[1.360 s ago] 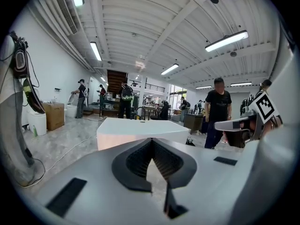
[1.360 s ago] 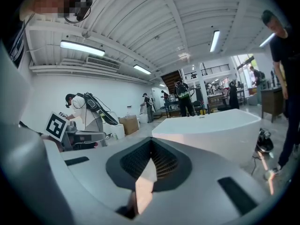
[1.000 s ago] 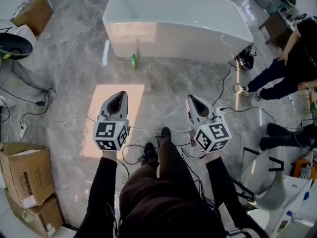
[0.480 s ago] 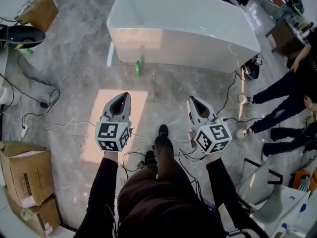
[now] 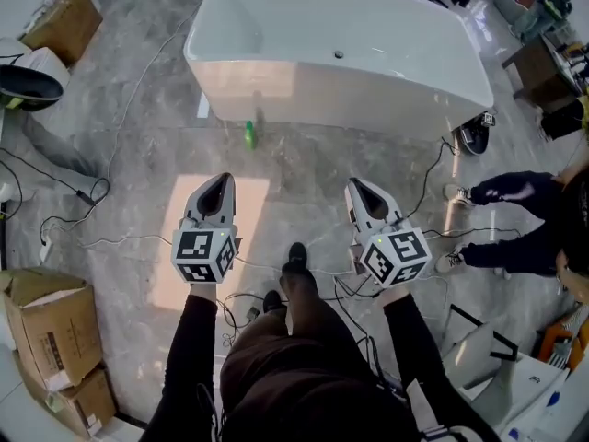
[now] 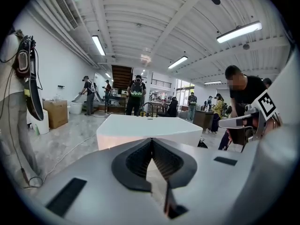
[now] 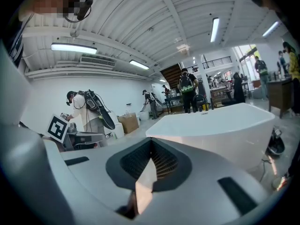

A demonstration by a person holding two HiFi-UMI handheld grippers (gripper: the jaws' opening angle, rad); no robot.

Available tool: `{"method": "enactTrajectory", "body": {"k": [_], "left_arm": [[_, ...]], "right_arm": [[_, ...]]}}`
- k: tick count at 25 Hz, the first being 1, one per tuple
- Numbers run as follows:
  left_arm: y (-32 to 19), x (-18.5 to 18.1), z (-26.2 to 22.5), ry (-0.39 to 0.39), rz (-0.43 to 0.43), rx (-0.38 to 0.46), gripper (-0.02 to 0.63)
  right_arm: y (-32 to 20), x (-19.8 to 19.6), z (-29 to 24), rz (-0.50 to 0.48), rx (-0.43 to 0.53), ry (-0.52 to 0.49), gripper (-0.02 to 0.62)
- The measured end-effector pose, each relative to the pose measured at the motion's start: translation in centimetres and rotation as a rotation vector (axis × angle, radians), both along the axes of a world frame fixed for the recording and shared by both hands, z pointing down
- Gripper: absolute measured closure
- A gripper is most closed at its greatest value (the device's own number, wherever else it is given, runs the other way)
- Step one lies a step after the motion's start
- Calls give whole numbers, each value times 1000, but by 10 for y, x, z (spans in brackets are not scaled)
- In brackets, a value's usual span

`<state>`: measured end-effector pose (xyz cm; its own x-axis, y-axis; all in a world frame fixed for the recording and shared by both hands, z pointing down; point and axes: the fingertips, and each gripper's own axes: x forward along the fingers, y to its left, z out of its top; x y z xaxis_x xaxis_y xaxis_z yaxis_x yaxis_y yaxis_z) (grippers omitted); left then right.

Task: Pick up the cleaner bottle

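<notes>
The cleaner bottle [image 5: 249, 134], small and green, stands on the marble floor just in front of the white bathtub [image 5: 340, 63]. My left gripper [image 5: 221, 180] is held out over the floor, short of the bottle and a little to its left, jaws shut and empty. My right gripper [image 5: 355, 185] is level with it, further right, and its jaws also meet with nothing between them. In the left gripper view the left gripper [image 6: 152, 139] points at the tub [image 6: 150, 128]; the bottle is hidden there. The right gripper view shows the right gripper [image 7: 151, 141] before the tub [image 7: 220, 125].
Cables [image 5: 101, 191] trail over the floor near my feet. Cardboard boxes [image 5: 46, 330] sit at the lower left, another box [image 5: 66, 21] at the upper left. A person's legs [image 5: 515, 219] reach in from the right. More people stand in the background.
Both grippers have been carried forward toward the tub, still shut. The bottle now sits lower in the head view, closer to them. The person at the right has shifted.
</notes>
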<state>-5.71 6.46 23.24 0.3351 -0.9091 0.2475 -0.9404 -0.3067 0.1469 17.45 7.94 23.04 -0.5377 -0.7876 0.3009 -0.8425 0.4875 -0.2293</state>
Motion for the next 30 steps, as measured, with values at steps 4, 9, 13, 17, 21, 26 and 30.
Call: {"method": "enactTrajectory", "body": {"k": [4, 9, 13, 17, 21, 26, 30], "left_arm": [[-28, 6, 0, -14, -24, -9, 598], [-55, 7, -1, -25, -53, -17, 598], [-73, 6, 5, -33, -66, -29, 598], [-92, 2, 13, -32, -74, -41, 598], [-113, -8, 25, -28, -78, -53, 598], [-140, -28, 38, -16, -79, -73, 598], [-160, -46, 53, -13, -66, -90, 598]], "right_arm": [[-29, 10, 9, -13, -25, -11, 595], [-61, 12, 12, -37, -38, -30, 595], [-82, 7, 16, -61, -51, -35, 594], [-102, 2, 23, -68, -62, -39, 594], [-123, -8, 32, -72, -76, -31, 594], [-152, -29, 37, -73, -79, -23, 594], [-175, -51, 41, -67, -81, -7, 594]]}}
